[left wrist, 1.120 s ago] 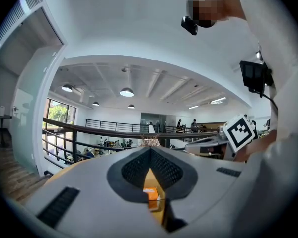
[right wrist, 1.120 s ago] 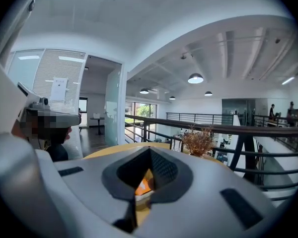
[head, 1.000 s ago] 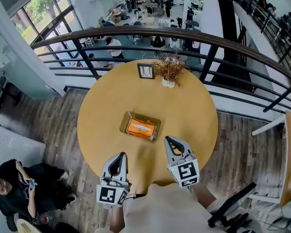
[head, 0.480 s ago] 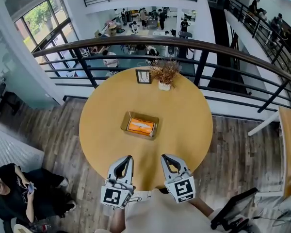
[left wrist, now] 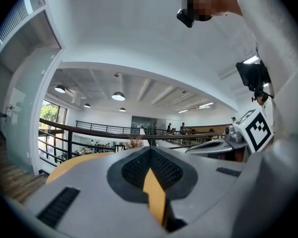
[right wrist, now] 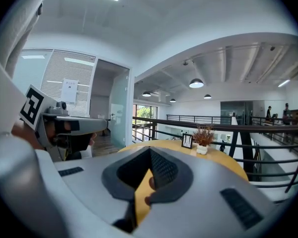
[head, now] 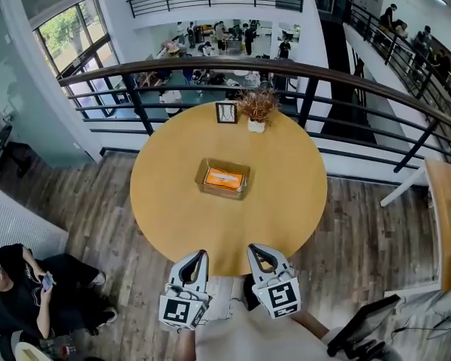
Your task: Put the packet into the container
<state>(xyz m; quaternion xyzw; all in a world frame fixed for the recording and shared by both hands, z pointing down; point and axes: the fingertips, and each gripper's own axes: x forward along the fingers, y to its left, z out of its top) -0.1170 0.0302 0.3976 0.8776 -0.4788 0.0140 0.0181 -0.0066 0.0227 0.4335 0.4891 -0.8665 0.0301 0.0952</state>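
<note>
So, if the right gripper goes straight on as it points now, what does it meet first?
Probably the round table, short of the container with the orange packet; depth is unclear.

1. The left gripper [head: 198, 256] is held low in front of the person's body. It points about level, and its tips lie at the near edge of the tabletop [head: 293, 201].
2. Its jaws are closed tip to tip, with nothing between them.
3. The right gripper [head: 256, 250] is held beside it, tilted slightly downward. Its tips lie at the same near edge.
4. Its jaws are also closed and empty.
5. The two grippers sit side by side without touching, their tips angled a little toward each other.
</note>
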